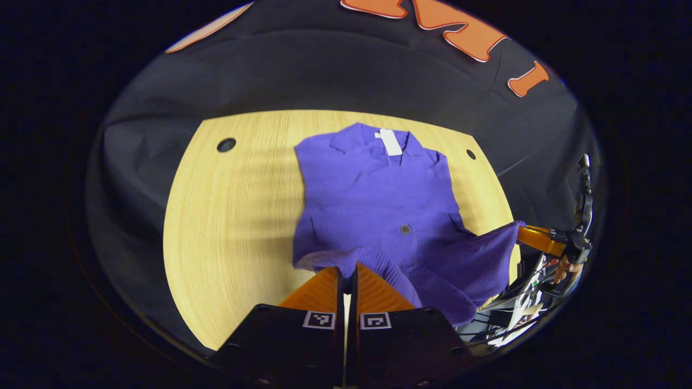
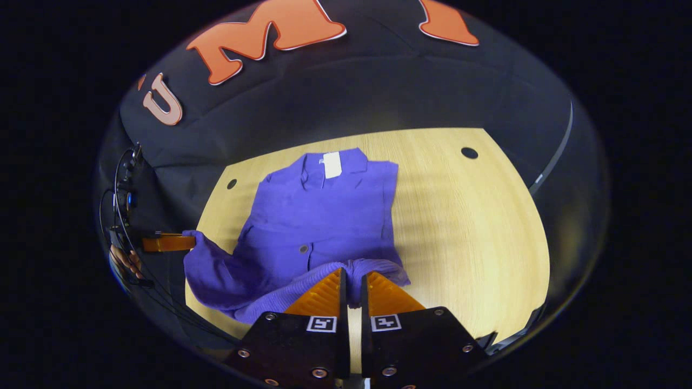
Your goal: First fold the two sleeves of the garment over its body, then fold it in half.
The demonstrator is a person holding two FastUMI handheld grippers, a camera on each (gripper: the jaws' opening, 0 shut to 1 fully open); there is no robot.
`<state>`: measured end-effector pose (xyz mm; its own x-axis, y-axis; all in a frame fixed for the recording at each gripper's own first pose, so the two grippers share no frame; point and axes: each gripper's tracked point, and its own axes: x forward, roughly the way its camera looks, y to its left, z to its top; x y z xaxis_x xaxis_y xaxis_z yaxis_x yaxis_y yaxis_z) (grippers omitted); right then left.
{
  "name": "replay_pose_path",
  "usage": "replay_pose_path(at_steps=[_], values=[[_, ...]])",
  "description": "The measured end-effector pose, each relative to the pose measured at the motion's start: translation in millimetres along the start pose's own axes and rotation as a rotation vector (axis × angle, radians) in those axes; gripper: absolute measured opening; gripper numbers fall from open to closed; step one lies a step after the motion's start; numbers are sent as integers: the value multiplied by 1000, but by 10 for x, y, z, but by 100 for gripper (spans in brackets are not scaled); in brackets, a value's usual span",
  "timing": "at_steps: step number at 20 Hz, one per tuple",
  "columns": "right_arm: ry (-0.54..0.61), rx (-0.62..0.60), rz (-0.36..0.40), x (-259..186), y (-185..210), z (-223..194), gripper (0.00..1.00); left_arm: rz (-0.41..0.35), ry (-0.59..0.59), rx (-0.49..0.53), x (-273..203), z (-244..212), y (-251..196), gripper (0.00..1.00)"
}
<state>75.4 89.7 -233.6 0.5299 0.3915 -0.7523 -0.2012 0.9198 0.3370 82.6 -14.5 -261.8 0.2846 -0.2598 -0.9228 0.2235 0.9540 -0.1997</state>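
Purple shirt lies on the surface — bare wood beside it. Left gripper and right gripper each pinch its near hem, corners lifted — I think.

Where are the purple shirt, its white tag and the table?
purple shirt (image 1: 373, 200), left gripper view, middle of its body
white tag (image 2: 332, 164), right gripper view, its middle
table (image 2: 476, 227), right gripper view, bare wood

A pale wooden table with a rounded edge stands before the black cloth wall; two dark round holes sit near the table's far corners; off the table's side, a tangle of cables hangs.
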Motion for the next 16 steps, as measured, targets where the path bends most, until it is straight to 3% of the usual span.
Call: replay_pose_path(at_steps=[9,16], values=[[-46,-21,-30,490,-112,1021,8,105,-93,59,216,1255,198,2],[-102,-4,-92,1018,-328,1765,8,282,-242,187,549,2135,426,3]])
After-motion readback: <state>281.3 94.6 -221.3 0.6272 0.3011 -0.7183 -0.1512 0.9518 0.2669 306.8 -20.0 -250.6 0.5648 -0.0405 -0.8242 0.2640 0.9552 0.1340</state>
